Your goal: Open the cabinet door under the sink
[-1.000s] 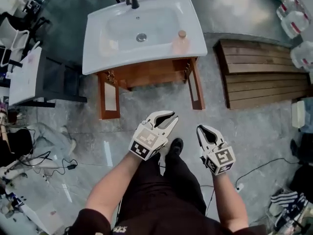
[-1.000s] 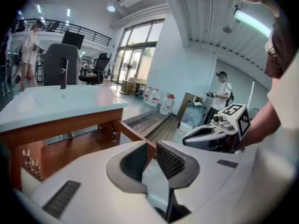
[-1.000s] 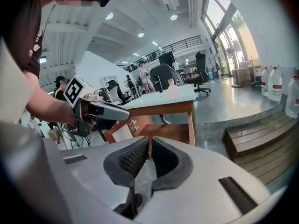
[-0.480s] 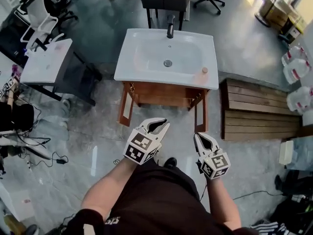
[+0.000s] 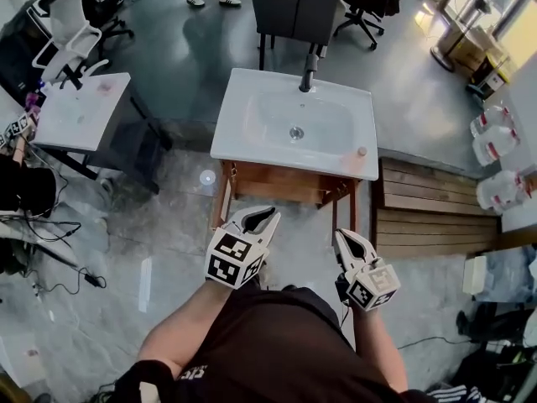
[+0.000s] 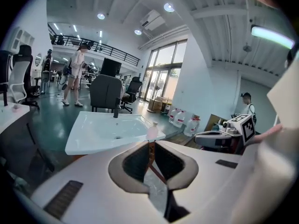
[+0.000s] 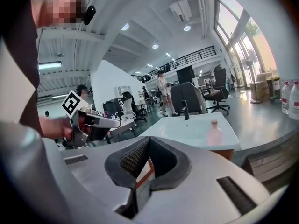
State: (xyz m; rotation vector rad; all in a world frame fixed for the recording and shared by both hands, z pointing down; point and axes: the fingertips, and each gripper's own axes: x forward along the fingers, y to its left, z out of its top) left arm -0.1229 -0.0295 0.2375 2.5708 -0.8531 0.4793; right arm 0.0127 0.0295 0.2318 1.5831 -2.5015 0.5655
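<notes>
Changed: the sink (image 5: 252, 145) sits higher and smaller in the head view than a second ago, and both grippers have drawn back against the person's body at the lower centre
Left gripper (image 5: 268, 216): jaws have just been closing and now all but meet, with nothing between them
Right gripper (image 5: 343, 238): jaws together, empty
Cabinet (image 5: 285, 187): upper centre under the sink, well apart from both grippers; its left door (image 5: 221, 204) and right door (image 5: 353, 212) seem to stand swung out
Task reading: the opening looks done, and this is a retreat
Edges: the doors' free edges jut toward the person; wooden platform (image 5: 419, 217) just right of the cabinet
Open room: bare floor lower left; cables (image 5: 59, 267) at the far left
</notes>
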